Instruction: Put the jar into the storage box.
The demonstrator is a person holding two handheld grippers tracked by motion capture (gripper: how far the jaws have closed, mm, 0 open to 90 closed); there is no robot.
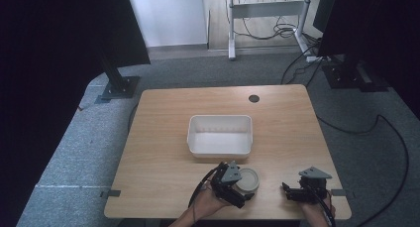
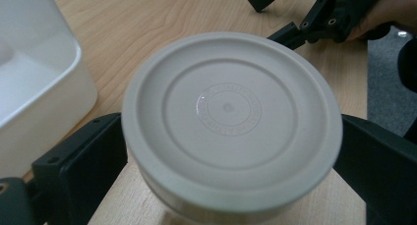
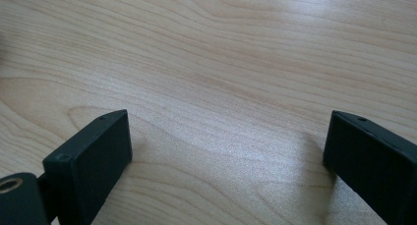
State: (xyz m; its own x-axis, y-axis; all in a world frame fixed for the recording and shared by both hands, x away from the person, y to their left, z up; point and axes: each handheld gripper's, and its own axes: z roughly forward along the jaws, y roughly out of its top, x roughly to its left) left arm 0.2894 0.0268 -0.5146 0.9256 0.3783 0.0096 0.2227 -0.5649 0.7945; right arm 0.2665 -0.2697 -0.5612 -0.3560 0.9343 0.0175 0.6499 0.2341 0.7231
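Note:
A round container with a cream lid (image 1: 246,181) is near the table's front edge, just in front of the white bin (image 1: 192,138). My left gripper (image 1: 244,191) is shut on it. In the left gripper view the lid (image 2: 231,112) sits between the two black jaws, which press on its left and right sides. I cannot tell whether it rests on the wood or hangs just above it. My right gripper (image 1: 287,190) is at the front right, open, its jaws wide apart over bare wood (image 3: 226,136) with nothing between them.
The white rectangular bin (image 2: 44,82) stands at the table's middle, close to the left of the held container. A dark round hole (image 1: 254,98) marks the far edge. The right gripper (image 2: 319,16) is just beyond the container. Cables lie on the floor to the right.

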